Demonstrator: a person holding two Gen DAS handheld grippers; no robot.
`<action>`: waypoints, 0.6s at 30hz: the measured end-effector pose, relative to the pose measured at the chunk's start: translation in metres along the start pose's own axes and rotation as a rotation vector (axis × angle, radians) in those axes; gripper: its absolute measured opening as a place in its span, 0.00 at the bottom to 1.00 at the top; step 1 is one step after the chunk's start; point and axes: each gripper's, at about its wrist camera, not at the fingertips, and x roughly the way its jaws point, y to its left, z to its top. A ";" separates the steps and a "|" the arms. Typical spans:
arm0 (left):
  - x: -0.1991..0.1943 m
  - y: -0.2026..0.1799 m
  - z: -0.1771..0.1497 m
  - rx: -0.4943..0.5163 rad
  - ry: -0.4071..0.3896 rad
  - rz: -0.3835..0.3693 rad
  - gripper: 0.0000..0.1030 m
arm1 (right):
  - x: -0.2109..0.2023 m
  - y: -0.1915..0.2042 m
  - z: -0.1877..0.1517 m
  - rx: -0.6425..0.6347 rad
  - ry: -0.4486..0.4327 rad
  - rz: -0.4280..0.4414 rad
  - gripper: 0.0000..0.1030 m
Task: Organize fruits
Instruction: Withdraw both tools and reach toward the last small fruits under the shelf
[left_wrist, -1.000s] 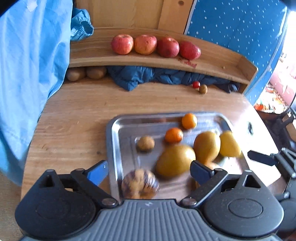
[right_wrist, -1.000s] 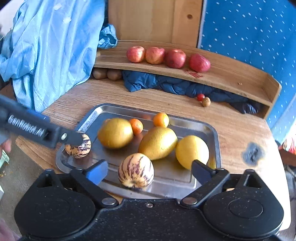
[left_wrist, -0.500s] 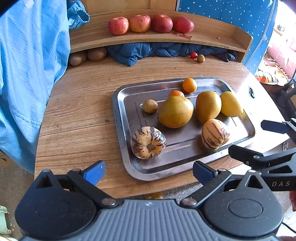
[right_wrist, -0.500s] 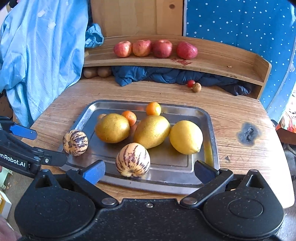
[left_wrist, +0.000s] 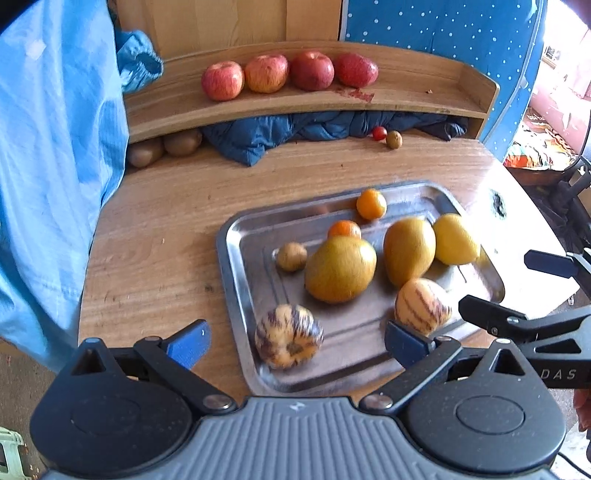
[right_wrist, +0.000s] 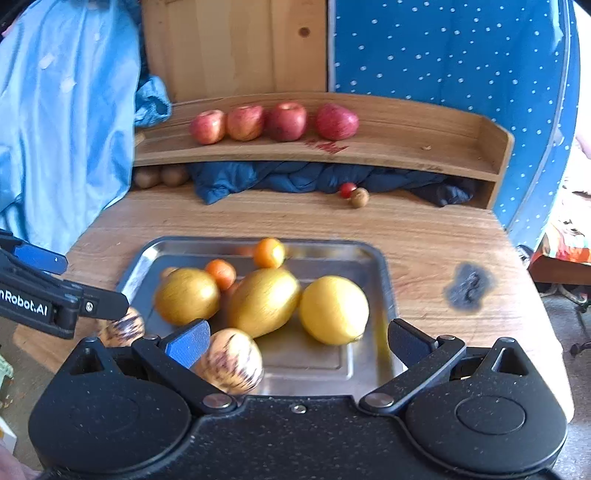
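Glowing with bright daylight, bending at the fisheye edges.
Blowing out to white at the right border, glaring off the steel tray (right_wrist: 384, 295), smearing the striped fruit (right_wrist: 229, 360) with motion blur.

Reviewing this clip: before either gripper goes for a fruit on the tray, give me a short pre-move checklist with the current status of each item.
1. Left gripper open and empty: ok.
2. Right gripper open and empty: ok.
3. Striped melon lies between the left gripper's fingers, on the metal tray: ok.
4. Second striped melon centred for the right gripper: not ok, it sits by the left finger.
5. Free room on the wooden shelf right of the four red apples: ok.
6. Grippers clear of each other: cannot tell.
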 end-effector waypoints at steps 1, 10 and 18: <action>0.001 -0.001 0.005 0.004 -0.007 0.001 0.99 | 0.002 -0.002 0.003 0.003 -0.002 -0.007 0.99; 0.023 -0.008 0.048 0.042 -0.018 -0.025 0.99 | 0.018 -0.026 0.030 0.029 -0.064 -0.087 0.99; 0.047 -0.015 0.095 0.085 -0.039 -0.039 0.99 | 0.043 -0.037 0.048 0.063 -0.093 -0.135 0.99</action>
